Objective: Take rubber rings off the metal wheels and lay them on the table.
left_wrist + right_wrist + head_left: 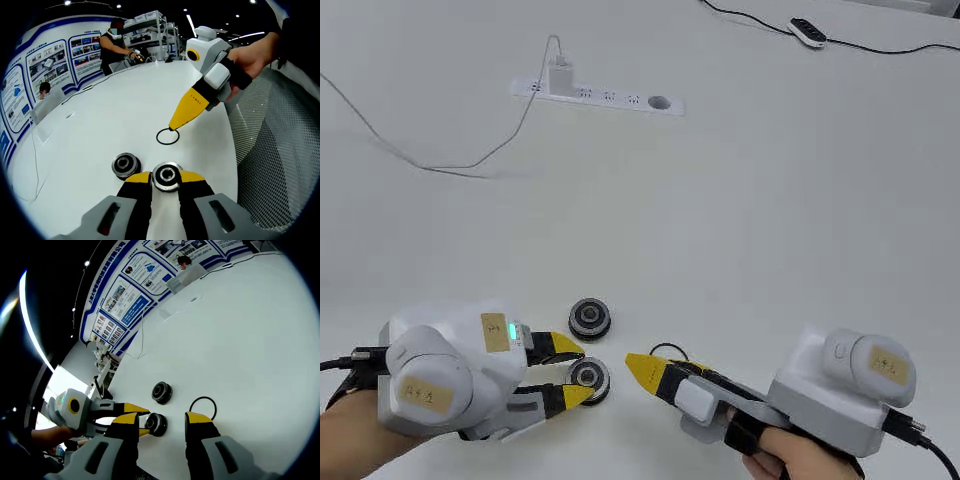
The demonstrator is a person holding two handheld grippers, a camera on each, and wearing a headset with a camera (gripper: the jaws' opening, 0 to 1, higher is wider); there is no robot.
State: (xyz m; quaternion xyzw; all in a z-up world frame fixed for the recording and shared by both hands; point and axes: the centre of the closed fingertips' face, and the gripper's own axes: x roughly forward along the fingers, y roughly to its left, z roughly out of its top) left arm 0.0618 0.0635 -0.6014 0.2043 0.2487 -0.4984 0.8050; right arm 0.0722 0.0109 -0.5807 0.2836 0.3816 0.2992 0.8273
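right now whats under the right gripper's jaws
A loose black rubber ring lies flat on the table below the right gripper; in the head view its jaws cover part of it.

The table [740,230] is plain white, as is the power strip [610,97], with a pale grey cable [380,135]; a black remote [808,32] lies far right. The left gripper [578,370] and right gripper [642,368] are white and grey with tan labels and black, yellow-tipped jaws. The far wheel [590,318] is silver with a black rim, the near wheel [590,378] silver around a dark centre, and the ring [157,136] black.
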